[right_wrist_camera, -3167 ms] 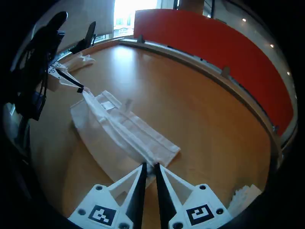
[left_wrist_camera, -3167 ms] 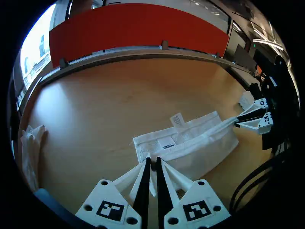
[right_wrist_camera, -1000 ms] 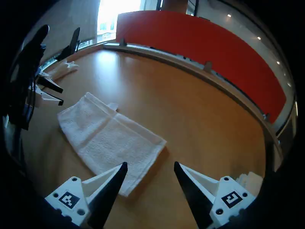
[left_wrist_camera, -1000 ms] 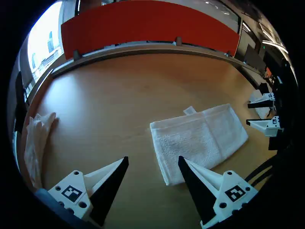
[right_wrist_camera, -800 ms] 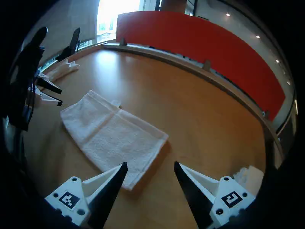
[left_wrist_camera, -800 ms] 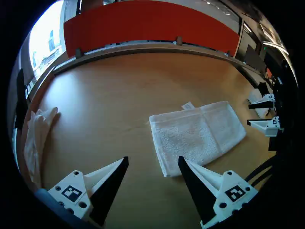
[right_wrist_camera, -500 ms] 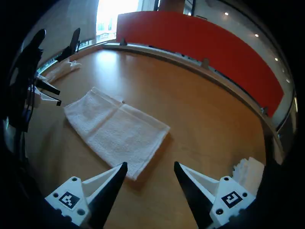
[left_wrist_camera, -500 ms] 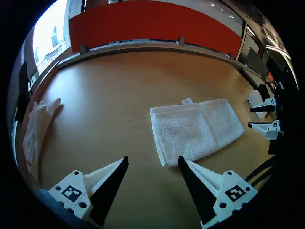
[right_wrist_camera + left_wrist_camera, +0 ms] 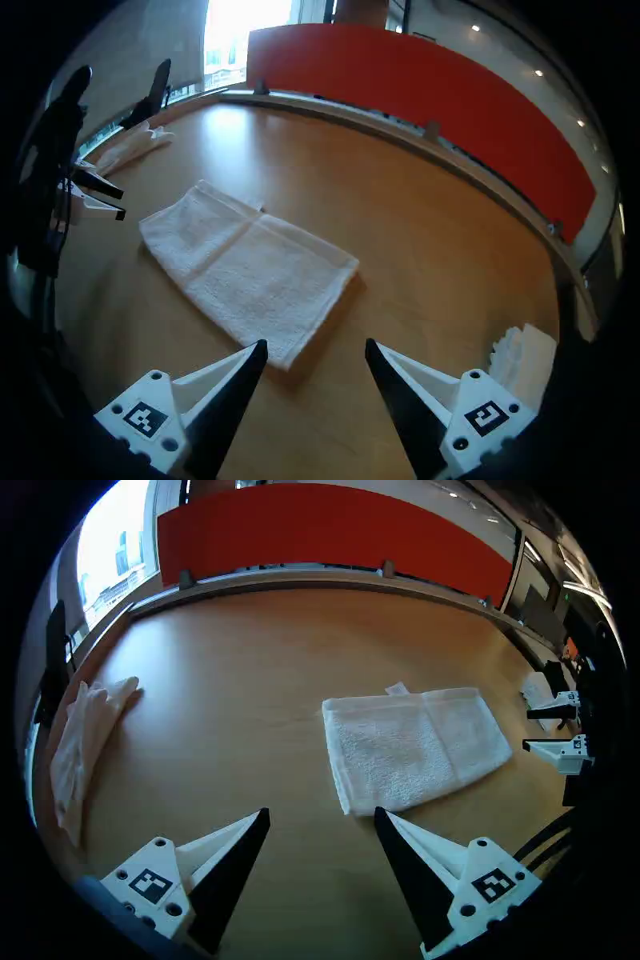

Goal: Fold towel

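A white towel (image 9: pixel 412 744) lies folded flat on the wooden table (image 9: pixel 240 680), a small tag poking out at its far edge. In the left gripper view my left gripper (image 9: pixel 320 816) stands open just short of the towel's near corner, holding nothing. The right gripper view has the same towel (image 9: pixel 248 264) ahead and to the left, with my right gripper (image 9: pixel 314 346) open just behind its near corner. Each gripper appears in the other's view at the towel's far end: the right one (image 9: pixel 552 730) and the left one (image 9: pixel 108 200), both open.
A crumpled white cloth (image 9: pixel 80 736) lies at the table's left edge, also seen far off as the cloth (image 9: pixel 140 140). A stack of white folded cloths (image 9: pixel 524 356) sits by the right edge. A red partition (image 9: pixel 320 532) runs along the table's far side.
Both grippers, shut on the towel's edge 3.2 s ago, have let go and opened. Over the last second both have drawn back a little from the flat folded towel.
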Motion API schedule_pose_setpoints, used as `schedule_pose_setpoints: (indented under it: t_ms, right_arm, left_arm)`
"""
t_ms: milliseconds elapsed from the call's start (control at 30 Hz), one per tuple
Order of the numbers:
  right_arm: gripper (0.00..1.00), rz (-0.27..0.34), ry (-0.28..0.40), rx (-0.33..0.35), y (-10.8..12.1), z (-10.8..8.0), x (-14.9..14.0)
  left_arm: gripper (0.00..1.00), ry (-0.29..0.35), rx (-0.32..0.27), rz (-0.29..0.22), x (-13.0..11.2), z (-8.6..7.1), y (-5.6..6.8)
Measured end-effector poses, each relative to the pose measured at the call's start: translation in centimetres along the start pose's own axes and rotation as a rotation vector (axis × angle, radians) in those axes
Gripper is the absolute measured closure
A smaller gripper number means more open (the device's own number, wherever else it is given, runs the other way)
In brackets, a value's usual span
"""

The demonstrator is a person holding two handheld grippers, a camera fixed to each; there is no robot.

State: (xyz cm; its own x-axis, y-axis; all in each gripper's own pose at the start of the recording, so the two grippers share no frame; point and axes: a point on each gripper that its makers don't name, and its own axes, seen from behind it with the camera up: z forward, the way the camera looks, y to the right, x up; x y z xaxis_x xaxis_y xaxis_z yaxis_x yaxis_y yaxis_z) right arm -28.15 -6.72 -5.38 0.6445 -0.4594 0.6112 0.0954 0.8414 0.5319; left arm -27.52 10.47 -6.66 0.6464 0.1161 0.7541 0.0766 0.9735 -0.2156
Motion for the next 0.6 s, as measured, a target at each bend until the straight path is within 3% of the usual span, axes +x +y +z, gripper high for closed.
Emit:
schedule_pose_setpoints:
  t_ms: [600]
  right_arm:
    - [0.06, -0.072, -0.015, 0.068, -1.2, 1.1, -0.1]
  left_arm:
    - [0.03, 0.009, 0.05, -0.044, -1.4, -2.9, -2.4]
